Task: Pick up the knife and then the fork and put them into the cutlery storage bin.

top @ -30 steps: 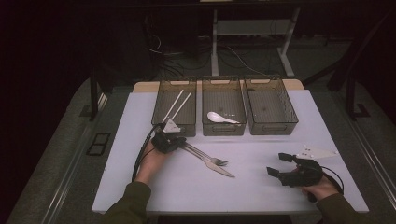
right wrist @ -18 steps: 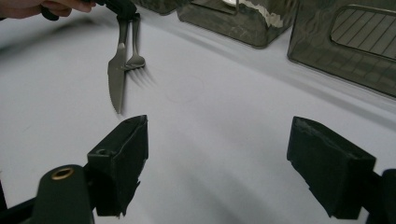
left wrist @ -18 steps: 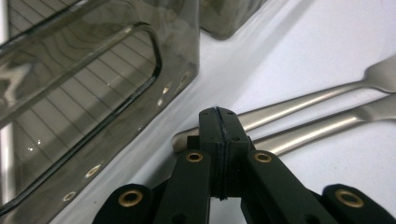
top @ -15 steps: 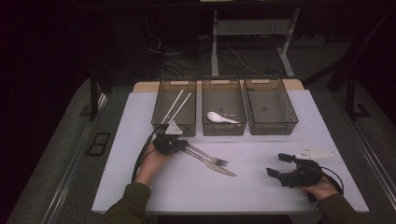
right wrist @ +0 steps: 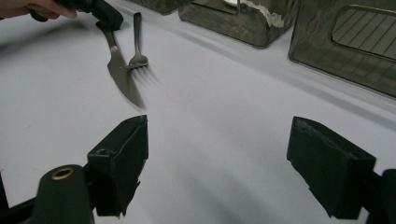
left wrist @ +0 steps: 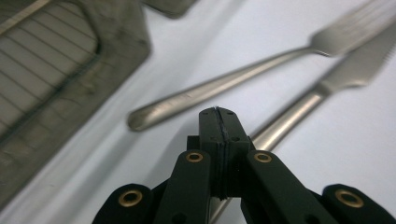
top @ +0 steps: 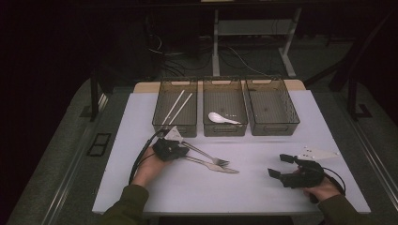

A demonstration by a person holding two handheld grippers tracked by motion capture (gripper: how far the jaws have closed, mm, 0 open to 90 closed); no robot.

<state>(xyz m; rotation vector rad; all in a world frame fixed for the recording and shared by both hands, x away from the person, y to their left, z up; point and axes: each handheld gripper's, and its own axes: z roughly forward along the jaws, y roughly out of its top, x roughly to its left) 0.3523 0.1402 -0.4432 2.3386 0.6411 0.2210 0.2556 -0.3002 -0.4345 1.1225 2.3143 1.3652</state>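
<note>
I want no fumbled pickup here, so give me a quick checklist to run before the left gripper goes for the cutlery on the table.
1. Left gripper jaws open to take a handle: not ok, pressed shut, nothing between them.
2. Knife and fork lie flat on the table: ok.
3. Knife and fork lie apart: cannot tell, very close together near their tips.
4. Right gripper out of the way: ok, open, off to the side.
5. Right-hand bin free for cutlery: ok, looks empty.

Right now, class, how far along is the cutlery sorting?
Done: chopsticks lie in the left bin, a spoon in the middle bin. In hand: the left tongs, shut, are at the knife handle. Left: knife and fork on the table.
</note>
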